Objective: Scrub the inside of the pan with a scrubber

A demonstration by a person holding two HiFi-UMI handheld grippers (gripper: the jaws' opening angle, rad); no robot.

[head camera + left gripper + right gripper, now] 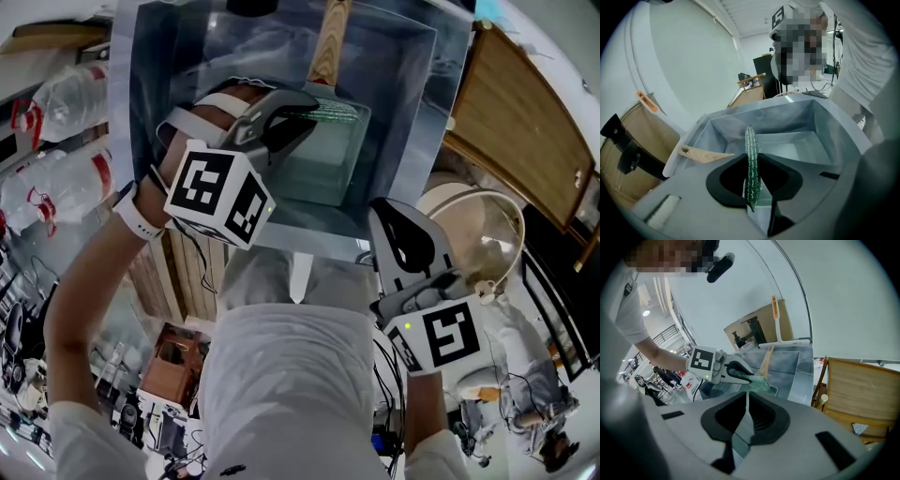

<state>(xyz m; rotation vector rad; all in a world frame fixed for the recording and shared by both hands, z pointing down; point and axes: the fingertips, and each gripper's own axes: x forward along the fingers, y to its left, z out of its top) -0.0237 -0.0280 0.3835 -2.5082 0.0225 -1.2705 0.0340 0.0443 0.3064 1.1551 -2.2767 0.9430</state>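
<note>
A square grey pan with a wooden handle sits in a steel sink. My left gripper reaches into the sink from the left, just above the pan, shut on a glittery green scrubber. The left gripper view has the scrubber edge-on between the jaws, with the pan beyond and its handle to the left. My right gripper hangs outside the sink's near right corner, shut on nothing. The right gripper view looks toward the left gripper and scrubber.
Plastic bottles lie left of the sink. A wooden board and a white round tub are at the right. A squeegee with an orange handle and a cardboard box stand behind the sink; a wooden chair stands beside it.
</note>
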